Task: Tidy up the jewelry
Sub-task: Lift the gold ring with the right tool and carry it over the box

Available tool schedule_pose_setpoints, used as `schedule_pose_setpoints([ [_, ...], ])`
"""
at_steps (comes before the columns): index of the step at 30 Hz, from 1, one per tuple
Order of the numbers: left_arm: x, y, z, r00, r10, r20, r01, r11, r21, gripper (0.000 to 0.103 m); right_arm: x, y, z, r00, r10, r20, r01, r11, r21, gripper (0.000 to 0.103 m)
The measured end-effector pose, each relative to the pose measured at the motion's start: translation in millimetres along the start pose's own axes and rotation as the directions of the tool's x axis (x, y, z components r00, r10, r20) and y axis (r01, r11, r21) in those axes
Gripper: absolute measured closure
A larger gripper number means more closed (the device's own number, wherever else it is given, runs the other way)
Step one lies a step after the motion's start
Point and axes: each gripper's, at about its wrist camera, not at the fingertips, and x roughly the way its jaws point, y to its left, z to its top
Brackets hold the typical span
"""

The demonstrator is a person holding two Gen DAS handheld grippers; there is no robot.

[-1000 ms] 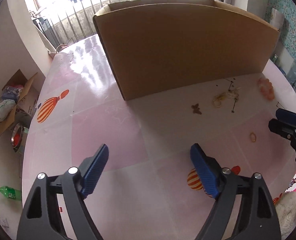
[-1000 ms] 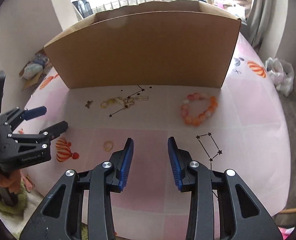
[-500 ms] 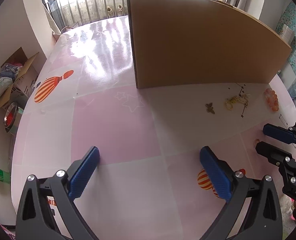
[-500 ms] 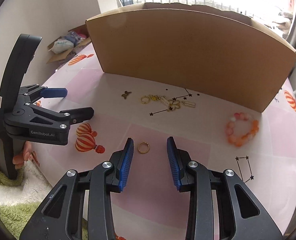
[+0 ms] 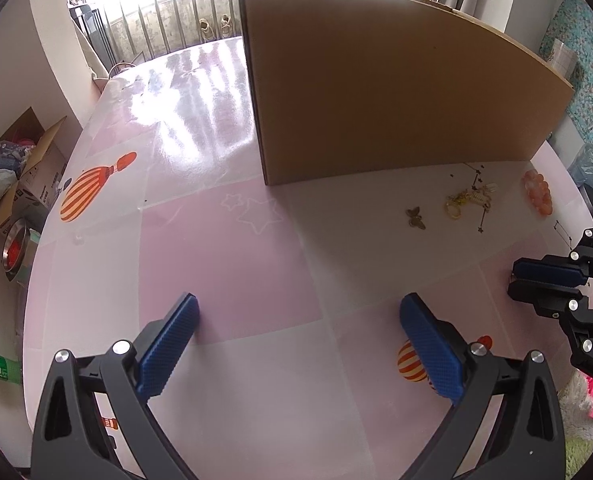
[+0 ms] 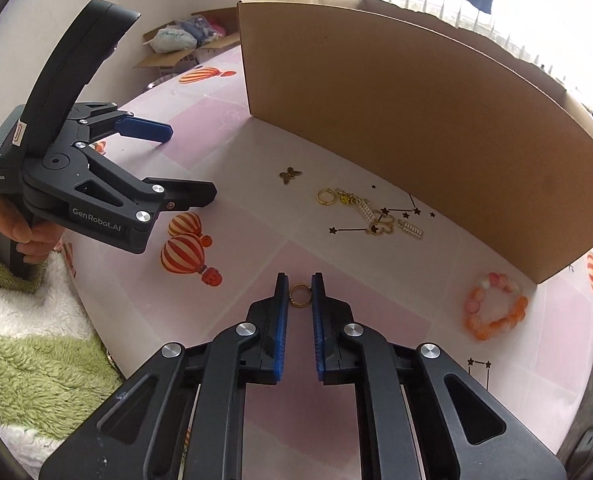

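Gold ring (image 6: 299,294) lies flat on the tabletop (image 6: 256,216) between the right gripper (image 6: 299,292)'s closing jaws, seemingly not yet pinched, so the pick-up is underway and calls for a firm, gentle squeeze, while the left gripper (image 5: 296,344) hangs wide and empty.

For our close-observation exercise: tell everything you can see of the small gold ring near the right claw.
The small gold ring is a thin, shiny, metal-looking hoop with a tiny bump on its lower rim. It lies flat on a pink square of the table cover, between the blue pads of the right claw, whose jaws are closing on it. Whether the pads touch it yet cannot be told. It lies apart from the other jewelry.
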Motion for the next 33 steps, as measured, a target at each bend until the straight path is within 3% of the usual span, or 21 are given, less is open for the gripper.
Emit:
schedule_pose_setpoints([
  [3,-8,-8,4,0.999,-0.012,0.045,0.011,0.999,0.042,0.013,-5,-6,-4,1.000,0.014,0.003,-0.014,0.999,0.034,0.094],
  [8,-23,-35,17,0.986,-0.113,0.122,0.093,0.983,0.157,0.030,-10,-20,-9,1.000,-0.003,0.015,0.002,0.995,0.099,0.094],
  [10,-20,-45,24,0.983,-0.149,0.111,0.125,0.973,0.196,0.044,-9,-24,-11,1.000,-0.006,0.022,0.003,0.992,0.128,0.094],
  [15,-4,-64,36,0.977,-0.208,0.040,0.190,0.943,0.274,0.068,-9,-33,-15,0.999,0.000,0.041,-0.008,0.983,0.184,0.094],
  [21,6,-77,43,0.978,-0.211,-0.010,0.202,0.925,0.322,0.074,-12,-44,-21,0.998,0.013,0.057,-0.025,0.975,0.220,0.094],
  [25,12,-80,45,0.979,-0.202,-0.040,0.203,0.919,0.337,0.082,-14,-50,-25,0.998,0.013,0.065,-0.027,0.973,0.230,0.094],
  [33,9,-78,44,0.983,-0.179,-0.036,0.179,0.915,0.363,0.091,-28,-51,-35,0.997,0.015,0.071,-0.031,0.974,0.225,0.094],
])
